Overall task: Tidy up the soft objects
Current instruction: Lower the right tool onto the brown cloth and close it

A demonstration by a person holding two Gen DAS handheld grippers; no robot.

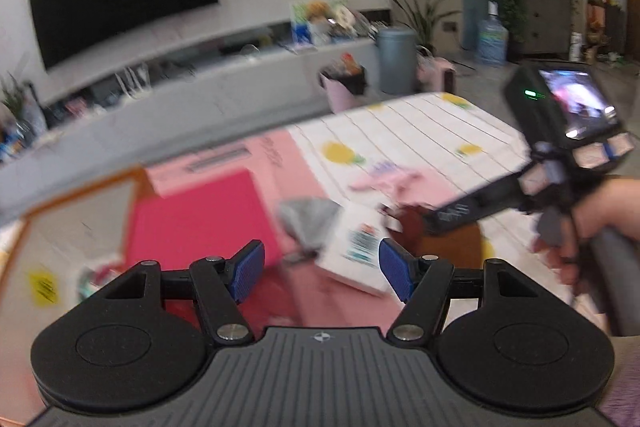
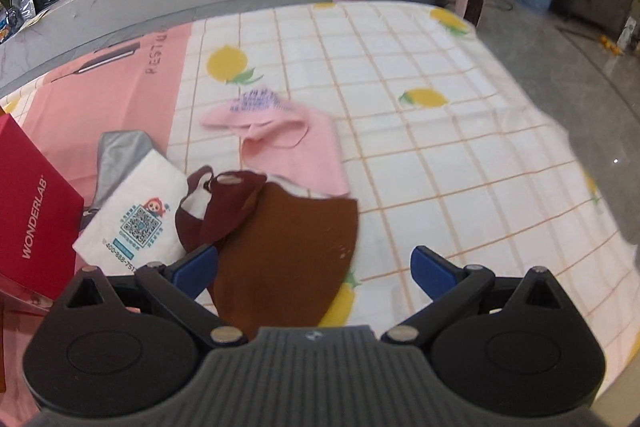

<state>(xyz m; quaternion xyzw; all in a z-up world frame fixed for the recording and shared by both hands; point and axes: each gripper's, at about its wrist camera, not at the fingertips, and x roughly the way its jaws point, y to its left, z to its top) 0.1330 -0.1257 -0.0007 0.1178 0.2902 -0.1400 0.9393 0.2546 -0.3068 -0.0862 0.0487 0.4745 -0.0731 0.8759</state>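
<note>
left hand-held gripper [image 1: 322, 267]: jaws wide apart, empty, tilted downward | right hand-held gripper [image 2: 314, 269]: jaws wide apart, empty, pitched steeply down | hand [image 1: 588, 231]: wrapped round right handle

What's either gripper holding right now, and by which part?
Nothing. The left gripper and right gripper both stand open with no cloth between the pads; the brown bag and white bag lie flat on the lemon-print sheet.

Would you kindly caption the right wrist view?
Open right gripper above a brown cloth bag, with pink and white bags on the checked tablecloth.
</note>
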